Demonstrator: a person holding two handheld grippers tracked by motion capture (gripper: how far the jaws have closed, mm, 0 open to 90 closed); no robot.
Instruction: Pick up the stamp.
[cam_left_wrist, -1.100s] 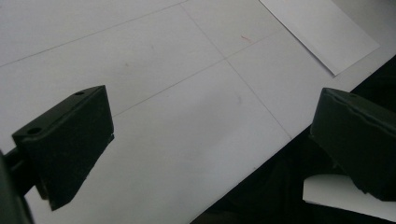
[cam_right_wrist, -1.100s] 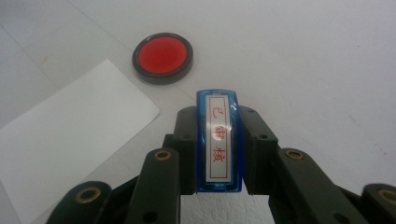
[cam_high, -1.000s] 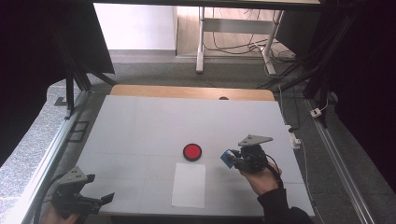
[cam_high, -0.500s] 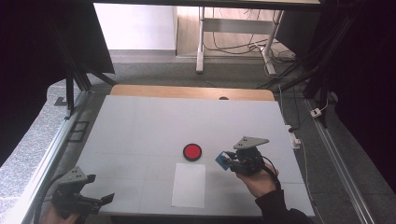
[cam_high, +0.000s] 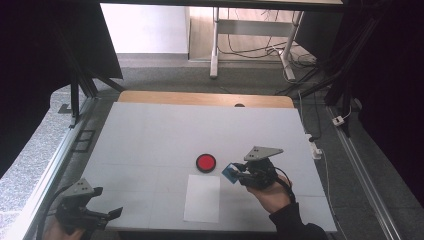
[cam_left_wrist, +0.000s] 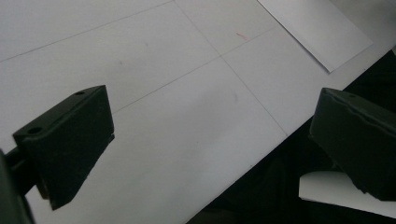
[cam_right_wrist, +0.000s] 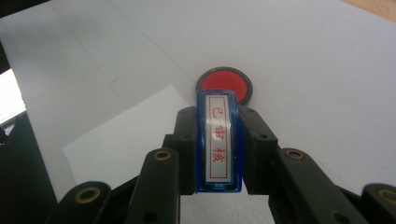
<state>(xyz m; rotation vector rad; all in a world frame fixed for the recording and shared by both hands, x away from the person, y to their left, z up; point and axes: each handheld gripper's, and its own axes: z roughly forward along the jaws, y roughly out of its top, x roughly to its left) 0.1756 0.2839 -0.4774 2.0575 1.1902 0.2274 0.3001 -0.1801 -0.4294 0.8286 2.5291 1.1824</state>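
My right gripper (cam_high: 235, 173) is shut on a blue stamp (cam_right_wrist: 218, 138) with a white label and red characters. In the high view the blue stamp (cam_high: 230, 172) hangs just right of a round red ink pad (cam_high: 206, 162) and above the top right corner of a white paper sheet (cam_high: 202, 198). In the right gripper view the red ink pad (cam_right_wrist: 224, 84) lies just beyond the stamp's tip, with the paper sheet (cam_right_wrist: 126, 135) to its left. My left gripper (cam_high: 112, 213) rests open at the table's near left corner. Its jaws in the left gripper view stand wide apart over bare table.
The white table (cam_high: 150, 135) has a wooden strip (cam_high: 200, 98) along its far edge. Metal frame rails run down both sides. The table's near edge (cam_left_wrist: 261, 154) passes under my left gripper, with a corner of the paper sheet (cam_left_wrist: 317, 28) beyond.
My right gripper has moved left with the stamp, closer to the red ink pad. The left gripper has stayed in place.
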